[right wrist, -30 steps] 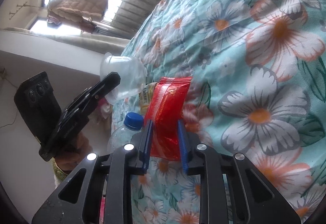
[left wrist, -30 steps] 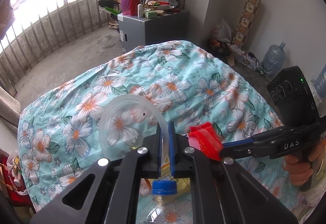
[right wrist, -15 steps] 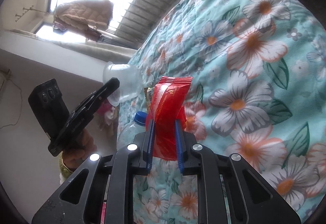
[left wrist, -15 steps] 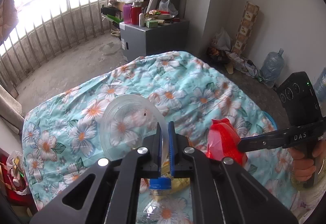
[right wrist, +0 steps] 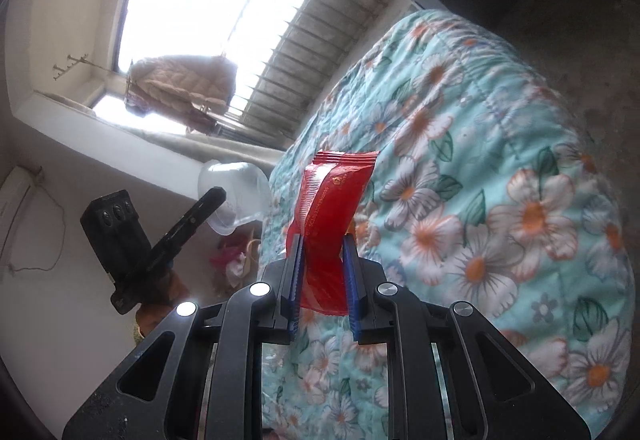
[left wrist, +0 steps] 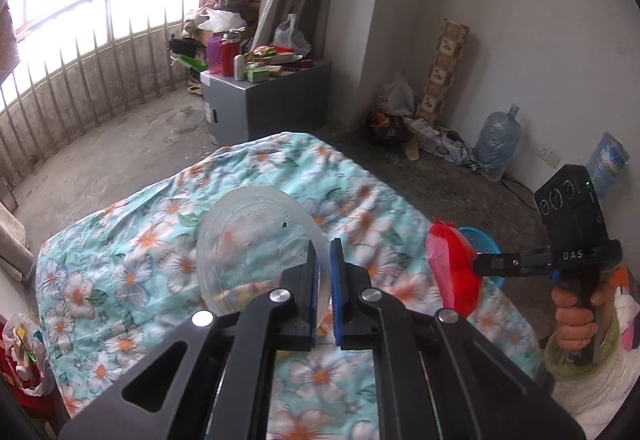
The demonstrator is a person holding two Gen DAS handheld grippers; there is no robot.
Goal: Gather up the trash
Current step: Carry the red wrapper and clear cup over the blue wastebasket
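Observation:
My left gripper (left wrist: 325,268) is shut on the rim of a clear plastic bowl (left wrist: 256,240), which hangs in the air over the flowered quilt (left wrist: 132,236). A red snack wrapper (right wrist: 330,215) stands up between the blue pads of my right gripper (right wrist: 322,272), which is shut on it above the quilt (right wrist: 500,199). In the left wrist view the right gripper (left wrist: 478,266) comes in from the right with the red wrapper (left wrist: 454,268) at its tip and a hand (left wrist: 574,324) on its handle. The right wrist view shows the left gripper (right wrist: 214,195) pinching the clear bowl (right wrist: 236,195).
A blue plastic basket (left wrist: 482,244) sits on the floor just past the quilt's right edge, partly behind the wrapper. Further off are a grey cabinet (left wrist: 272,107) with bottles on it, water jugs (left wrist: 498,143) by the wall, and a balcony railing (left wrist: 80,71).
Both grippers have risen off the quilt with bowl and wrapper. The right gripper swung out to the right, toward the quilt's edge. The blue-capped bottle has dropped out of both views.

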